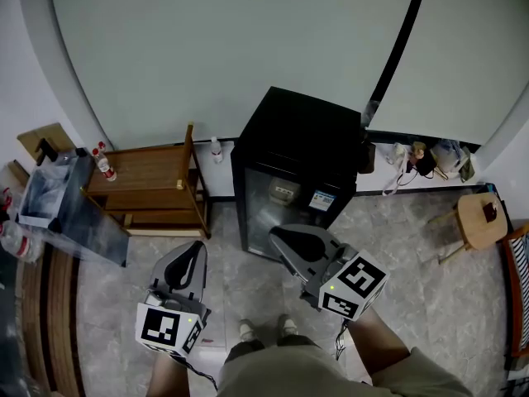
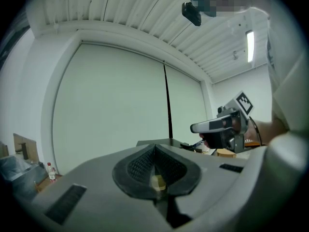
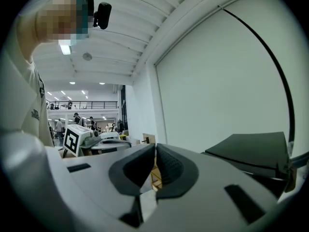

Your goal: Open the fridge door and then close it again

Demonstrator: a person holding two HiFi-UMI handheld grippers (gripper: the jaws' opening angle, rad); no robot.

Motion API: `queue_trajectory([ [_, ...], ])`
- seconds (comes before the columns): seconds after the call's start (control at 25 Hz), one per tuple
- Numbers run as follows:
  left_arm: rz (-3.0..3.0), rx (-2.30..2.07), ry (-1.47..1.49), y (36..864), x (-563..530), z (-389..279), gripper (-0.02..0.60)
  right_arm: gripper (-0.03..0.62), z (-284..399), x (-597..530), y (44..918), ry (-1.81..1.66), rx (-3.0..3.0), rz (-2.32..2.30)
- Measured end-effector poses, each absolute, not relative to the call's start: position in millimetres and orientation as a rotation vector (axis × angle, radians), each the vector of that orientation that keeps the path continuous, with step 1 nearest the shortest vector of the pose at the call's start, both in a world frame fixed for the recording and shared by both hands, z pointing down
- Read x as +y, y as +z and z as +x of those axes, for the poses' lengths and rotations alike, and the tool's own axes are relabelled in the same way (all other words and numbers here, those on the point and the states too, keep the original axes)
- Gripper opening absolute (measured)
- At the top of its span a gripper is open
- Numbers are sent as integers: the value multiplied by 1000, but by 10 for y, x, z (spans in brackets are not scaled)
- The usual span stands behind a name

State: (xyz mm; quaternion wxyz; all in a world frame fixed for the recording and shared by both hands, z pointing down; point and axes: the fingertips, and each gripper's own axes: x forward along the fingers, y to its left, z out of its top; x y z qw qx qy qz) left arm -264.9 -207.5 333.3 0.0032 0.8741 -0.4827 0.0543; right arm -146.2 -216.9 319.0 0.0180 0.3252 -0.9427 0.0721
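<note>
A small black fridge (image 1: 299,143) stands against the pale wall, and its dark glass door (image 1: 285,209) faces me and looks closed. My right gripper (image 1: 281,236) hovers just in front of the door's lower part, pointing at it; its jaws are shut with nothing between them. My left gripper (image 1: 197,249) hangs further left over the tiled floor, level with the fridge's left side, also shut and empty. In the right gripper view the fridge top (image 3: 251,151) lies at the right beyond the closed jaws (image 3: 155,151). The left gripper view shows the right gripper (image 2: 219,127) ahead at the right.
A wooden chair-like frame (image 1: 153,188) lies left of the fridge, with a bottle (image 1: 103,164) at its left end and another bottle (image 1: 216,150) by the wall. A clear box (image 1: 50,193) sits far left. Clutter (image 1: 421,160) lines the wall at right, near a round wooden stool (image 1: 479,217).
</note>
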Motion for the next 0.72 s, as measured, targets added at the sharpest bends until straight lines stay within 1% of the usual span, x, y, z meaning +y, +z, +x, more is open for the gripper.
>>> queue_trajectory([
  [0.16,2744,-1525,181,3288,-2192,-2597,8,0,-1452,-2389,3072,131,-2919,964],
  [0.2,2747,-1529,182,3274,-2228,-2585,8,15,-1448,-2459,3049,109,-2912,957],
  [0.24,2750,-1533,183,3262,-2264,-2574,8,92,-1447,-2532,3037,88,-2901,948],
  [0.28,2754,-1538,184,3249,-2301,-2565,8,125,-1449,-2608,3033,67,-2886,938],
  [0.36,2762,-1547,183,3222,-2379,-2550,8,158,-1459,-2763,3041,30,-2854,918],
  [0.56,2780,-1564,173,3174,-2586,-2539,8,184,-1495,-3159,3085,-7,-2811,894],
  [0.72,2811,-1558,205,3199,-2754,-2491,8,200,-1574,-3503,3183,68,-2822,834],
])
